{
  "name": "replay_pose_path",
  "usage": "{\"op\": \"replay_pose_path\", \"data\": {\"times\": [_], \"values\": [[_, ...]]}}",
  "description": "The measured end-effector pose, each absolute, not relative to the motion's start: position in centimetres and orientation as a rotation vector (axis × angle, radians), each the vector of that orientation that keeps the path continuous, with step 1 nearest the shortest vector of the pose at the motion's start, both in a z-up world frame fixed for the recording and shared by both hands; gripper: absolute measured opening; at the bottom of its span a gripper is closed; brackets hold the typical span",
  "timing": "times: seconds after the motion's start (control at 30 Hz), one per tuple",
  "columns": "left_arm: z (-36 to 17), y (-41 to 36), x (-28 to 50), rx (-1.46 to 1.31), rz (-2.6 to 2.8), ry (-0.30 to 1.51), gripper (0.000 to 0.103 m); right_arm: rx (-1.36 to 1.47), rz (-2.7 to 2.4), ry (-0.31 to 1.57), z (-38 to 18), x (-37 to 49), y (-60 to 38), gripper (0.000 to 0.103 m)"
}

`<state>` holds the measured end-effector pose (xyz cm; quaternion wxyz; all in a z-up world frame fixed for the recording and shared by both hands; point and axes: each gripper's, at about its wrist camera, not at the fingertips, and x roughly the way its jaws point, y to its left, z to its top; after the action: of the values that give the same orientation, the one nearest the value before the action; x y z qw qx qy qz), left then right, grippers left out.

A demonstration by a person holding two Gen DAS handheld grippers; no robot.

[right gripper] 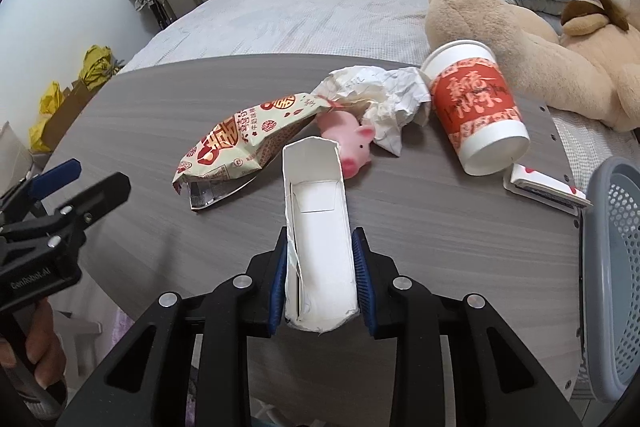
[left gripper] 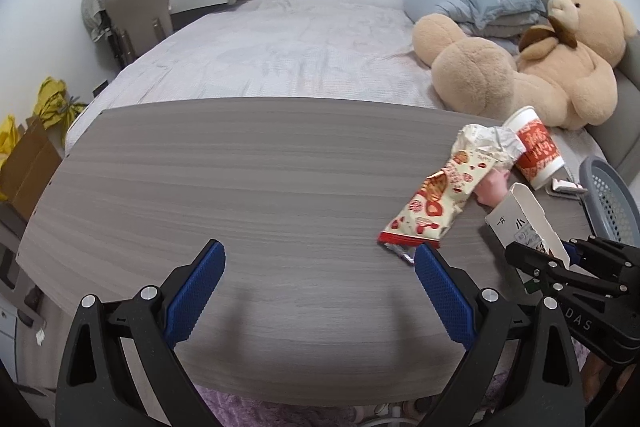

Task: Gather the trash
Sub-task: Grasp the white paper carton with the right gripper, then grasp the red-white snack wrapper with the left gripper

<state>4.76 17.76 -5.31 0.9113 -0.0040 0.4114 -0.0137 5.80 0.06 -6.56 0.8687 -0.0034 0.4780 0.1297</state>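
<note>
Tongs first: my left gripper [left gripper: 320,291] hangs wide open over the bare grey table [left gripper: 240,187] and holds nothing. Next, going right, a snack bag [right gripper: 244,143] lies flat on the table. A pink toy pig [right gripper: 350,143] sits just beside it, touching crumpled paper [right gripper: 384,99]. My right gripper [right gripper: 320,279] squeezes an open white carton [right gripper: 316,227] between its blue pads [right gripper: 362,267]. Farther right a red and white paper cup [right gripper: 476,111] lies on its side. A grey basket [right gripper: 616,267] stands at the table's right edge.
</note>
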Motion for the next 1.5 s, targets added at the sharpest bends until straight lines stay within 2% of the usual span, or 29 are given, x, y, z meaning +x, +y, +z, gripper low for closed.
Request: {"op": "replay_pose_path", "data": {"times": [0.43,1.03,1.13,1.2,1.27,1.37,1.5], "values": [[-4.7,13.5,6.7,0.095,-0.198,0.856,0.094,0.083,0.178,0.973,-5.1,3.4,-5.0,0.029],[-8.2,10.1,11.3,0.155,-0.293,0.953,0.092,0.124,0.161,0.945,-4.2,1.9,-7.0,0.030],[-8.3,9.9,11.5,0.150,-0.306,0.956,0.074,0.129,0.162,0.943,-4.1,1.9,-7.2,0.029],[-8.4,9.8,11.6,0.139,-0.320,0.969,0.057,0.131,0.164,0.943,-4.2,1.8,-7.2,0.029],[-8.3,9.9,11.4,0.131,-0.331,0.975,0.048,0.133,0.165,0.941,-4.1,1.8,-7.4,0.029],[-8.0,10.1,10.8,0.122,-0.327,0.966,0.043,0.137,0.167,0.938,-4.0,1.6,-7.4,0.029],[-7.0,10.7,9.5,0.107,-0.290,0.938,0.042,0.139,0.172,0.934,-4.0,1.5,-7.5,0.029]]}}
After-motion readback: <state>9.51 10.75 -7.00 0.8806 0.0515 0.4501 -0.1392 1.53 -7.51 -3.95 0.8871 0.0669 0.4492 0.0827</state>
